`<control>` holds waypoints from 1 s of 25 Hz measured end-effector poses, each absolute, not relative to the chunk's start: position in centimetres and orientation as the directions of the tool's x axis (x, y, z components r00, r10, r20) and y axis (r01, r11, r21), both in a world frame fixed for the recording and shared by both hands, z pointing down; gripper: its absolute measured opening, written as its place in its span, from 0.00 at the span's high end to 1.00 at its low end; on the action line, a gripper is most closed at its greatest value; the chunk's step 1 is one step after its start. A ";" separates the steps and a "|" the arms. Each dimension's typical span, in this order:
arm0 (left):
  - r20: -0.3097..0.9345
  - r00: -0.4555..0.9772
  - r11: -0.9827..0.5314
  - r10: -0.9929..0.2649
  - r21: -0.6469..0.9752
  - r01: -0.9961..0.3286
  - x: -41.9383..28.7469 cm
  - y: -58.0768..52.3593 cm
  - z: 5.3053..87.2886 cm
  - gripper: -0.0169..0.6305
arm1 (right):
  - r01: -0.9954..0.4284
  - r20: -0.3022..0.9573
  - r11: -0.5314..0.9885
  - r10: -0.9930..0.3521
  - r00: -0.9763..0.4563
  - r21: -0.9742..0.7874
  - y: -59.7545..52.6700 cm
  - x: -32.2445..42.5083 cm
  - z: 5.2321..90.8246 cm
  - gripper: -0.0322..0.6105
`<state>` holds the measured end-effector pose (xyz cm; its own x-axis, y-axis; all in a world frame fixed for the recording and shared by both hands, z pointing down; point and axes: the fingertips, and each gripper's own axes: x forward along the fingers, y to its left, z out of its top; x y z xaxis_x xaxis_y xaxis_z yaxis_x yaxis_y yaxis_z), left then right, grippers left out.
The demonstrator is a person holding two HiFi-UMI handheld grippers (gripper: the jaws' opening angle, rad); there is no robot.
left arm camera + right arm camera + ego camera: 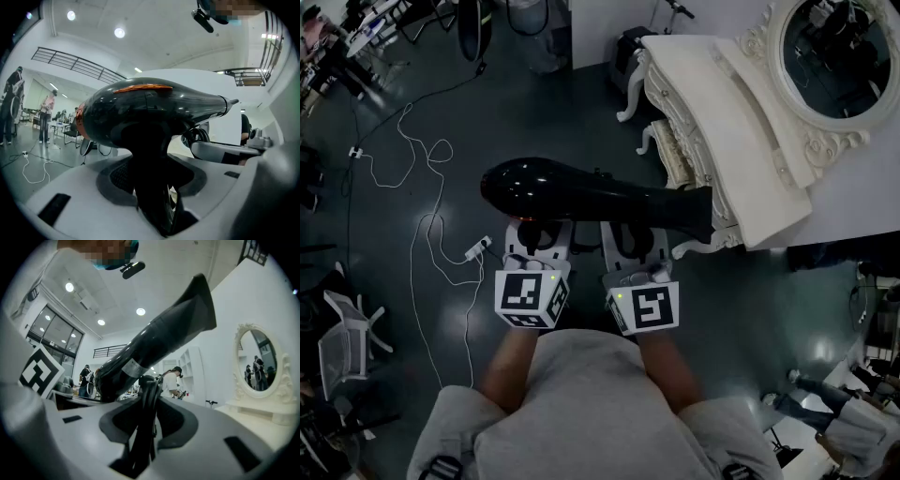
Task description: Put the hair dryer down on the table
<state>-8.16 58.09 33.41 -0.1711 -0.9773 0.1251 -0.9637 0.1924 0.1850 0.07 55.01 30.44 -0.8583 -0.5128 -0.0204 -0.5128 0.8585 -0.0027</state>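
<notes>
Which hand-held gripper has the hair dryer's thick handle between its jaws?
The left hand-held gripper; the right hand-held gripper pinches only the thin cord.

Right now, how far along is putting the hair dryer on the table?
Done: the hair dryer is lifted. In hand: the left gripper clamps its handle, the right gripper its cord. Left: it hangs over the floor beside the white table, not yet set down.

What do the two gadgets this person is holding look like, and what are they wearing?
The left hand-held gripper and right hand-held gripper are pale grey plastic; each carries a white cube printed with black square markers. The person wears a grey short-sleeved top.
</notes>
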 end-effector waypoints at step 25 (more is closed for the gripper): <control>0.164 -0.156 0.188 -0.974 0.204 -0.961 -17.3 60.6 35.3 0.69 | -0.528 -0.017 0.848 -0.529 -0.848 -0.042 57.6 -8.9 31.8 0.79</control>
